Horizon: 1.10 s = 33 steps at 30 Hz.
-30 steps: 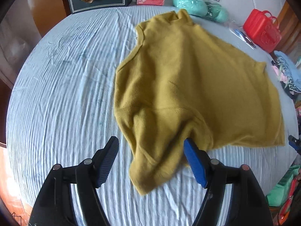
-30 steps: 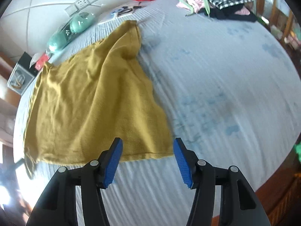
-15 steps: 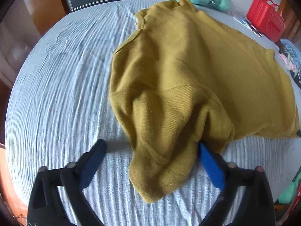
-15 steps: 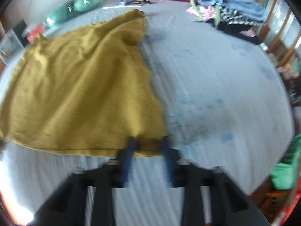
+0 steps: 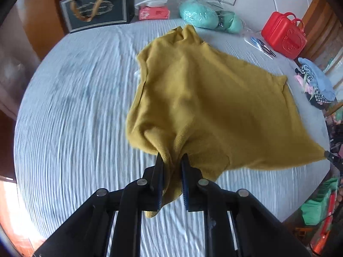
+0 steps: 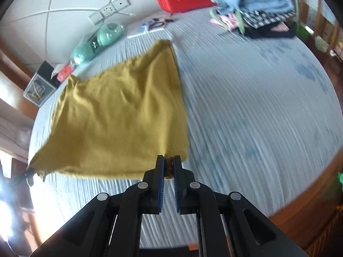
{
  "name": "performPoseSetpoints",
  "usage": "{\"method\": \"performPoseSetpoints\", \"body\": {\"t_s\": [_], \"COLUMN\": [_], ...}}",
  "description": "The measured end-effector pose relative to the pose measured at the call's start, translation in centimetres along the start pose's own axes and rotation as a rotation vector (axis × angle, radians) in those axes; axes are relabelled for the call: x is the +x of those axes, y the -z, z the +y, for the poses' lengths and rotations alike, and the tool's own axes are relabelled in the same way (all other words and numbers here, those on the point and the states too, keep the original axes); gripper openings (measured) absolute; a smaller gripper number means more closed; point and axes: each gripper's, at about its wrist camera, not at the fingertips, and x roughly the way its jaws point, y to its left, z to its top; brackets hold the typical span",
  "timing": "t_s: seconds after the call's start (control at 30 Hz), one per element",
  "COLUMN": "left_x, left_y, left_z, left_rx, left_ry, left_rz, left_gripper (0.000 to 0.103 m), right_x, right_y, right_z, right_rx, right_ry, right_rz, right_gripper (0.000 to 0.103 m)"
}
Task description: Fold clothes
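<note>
Mustard sweater lies spread on the bed w/ pale blue ribbed sheet, collar end toward the far side by the headboard, hem end near the cameras. Left gripper jaws closing, bunched knit of the near-left corner squeezed between the blue pads; a loose flap hangs below them toward the sheet. Right gripper nearly closed, jaws pinched on the near-right hem corner, a small wad of fabric between the pads. In the right wrist view the sweater runs from that corner away to the far left, hem edge pulled in a line btwn the two grips, its far-left corner caught in the other gripper's dark tip at frame edge. Far side of bed: red case, mint plush in plastic, pink tissue pack, dark gift bag. Far right: pile of clothes on the sheet, well apart from the sweater
</note>
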Motion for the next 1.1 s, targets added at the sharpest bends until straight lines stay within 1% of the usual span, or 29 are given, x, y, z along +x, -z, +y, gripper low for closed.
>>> {"method": "performPoseSetpoints", "body": {"t_s": [0.1, 0.17, 0.2, 0.23, 0.27, 0.3, 0.33, 0.37, 0.43, 0.47, 0.5, 0.53, 0.57, 0.63, 0.67, 0.7, 0.77, 0.83, 0.93, 0.97, 1.0, 1.03, 1.07, 1.1], "left_x": [2.3, 4.2, 4.7, 5.0, 5.3, 5.2, 4.7, 4.0, 2.9, 2.5, 2.4, 2.4, 2.7, 3.6, 4.0, 4.5, 5.5, 6.2, 7.5, 8.0, 8.4, 8.9, 9.1, 8.9], "left_y": [-5.4, -8.8, -10.1, -11.3, -12.5, -13.6, -14.2, -14.5, -14.8, -14.5, -13.8, -13.0, -11.8, -9.8, -9.0, -8.1, -6.4, -5.6, -4.9, -4.7, -4.5, -4.4, -4.2, -4.2], "left_z": [-1.0, -1.5, -1.6, -1.7, -1.8, -1.9, -1.7, -1.5, -1.0, -0.6, 0.0, 0.6, 1.3, 2.6, 3.1, 3.5, 4.5, 4.8, 4.8, 4.6, 4.4, 4.1, 3.9, 3.7], "left_rx": [0.02, 0.016, 0.02, 0.028, 0.036, 0.042, 0.046, 0.05, 0.056, 0.054, 0.05, 0.046, 0.036, 0.007, -0.011, -0.032, -0.074, -0.11, -0.152, -0.15, -0.138, -0.123, -0.106, -0.094], "left_ry": [0.014, 0.037, 0.026, 0.0, -0.026, -0.047, -0.053, -0.053, -0.055, -0.06, -0.071, -0.085, -0.1, -0.12, -0.124, -0.126, -0.131, -0.121, -0.109, -0.113, -0.118, -0.122, -0.136, -0.152], "left_rz": [0.063, 0.125, 0.138, 0.137, 0.135, 0.127, 0.107, 0.082, 0.038, 0.023, 0.012, 0.003, 0.005, 0.02, 0.023, 0.026, 0.025, 0.014, 0.014, 0.023, 0.035, 0.049, 0.06, 0.06], "left_gripper": [0.014, 0.023, 0.039, 0.059, 0.068, 0.079, 0.081, 0.081, 0.081, 0.081, 0.081, 0.081, 0.081, 0.081, 0.081, 0.081, 0.081, 0.081, 0.08, 0.08, 0.076, 0.052, 0.038, 0.027], "right_x": [1.5, 2.7, 3.3, 3.9, 4.2, 4.4, 4.2, 3.8, 2.6, 1.9, 1.2, 1.2, 1.5, 2.4, 3.3, 4.0, 5.4, 6.2, 6.8, 7.1, 7.6, 8.2, 8.9, 9.6], "right_y": [-4.6, -7.9, -9.2, -10.3, -11.1, -11.8, -12.1, -12.2, -11.5, -10.9, -10.1, -9.4, -8.7, -7.3, -6.6, -5.9, -4.8, -4.2, -3.9, -3.9, -4.0, -4.0, -4.1, -4.1], "right_z": [0.8, 1.2, 1.2, 1.2, 1.3, 1.3, 1.4, 1.6, 1.9, 1.9, 1.9, 1.6, 1.1, 0.0, -0.6, -1.1, -1.9, -2.1, -1.1, -0.6, -0.3, 0.0, 0.3, 0.7], "right_rx": [-0.013, -0.006, 0.001, 0.001, 0.005, 0.012, 0.011, 0.006, -0.008, -0.018, -0.027, -0.018, 0.0, 0.035, 0.052, 0.065, 0.102, 0.118, 0.076, 0.056, 0.037, 0.019, -0.003, -0.027], "right_ry": [0.019, 0.02, 0.021, 0.037, 0.054, 0.069, 0.072, 0.067, 0.058, 0.063, 0.07, 0.062, 0.048, 0.031, 0.033, 0.044, 0.047, 0.045, 0.074, 0.081, 0.09, 0.1, 0.112, 0.126], "right_rz": [0.01, 0.012, 0.01, 0.018, 0.018, 0.013, 0.002, -0.013, -0.056, -0.084, -0.115, -0.112, -0.096, -0.055, -0.028, -0.004, 0.031, 0.039, 0.012, 0.006, 0.003, 0.001, 0.004, 0.008], "right_gripper": [0.008, 0.009, 0.014, 0.02, 0.031, 0.034, 0.035, 0.036, 0.042, 0.048, 0.06, 0.067, 0.079, 0.079, 0.073, 0.059, 0.045, 0.045, 0.046, 0.051, 0.052, 0.052, 0.052, 0.039]}}
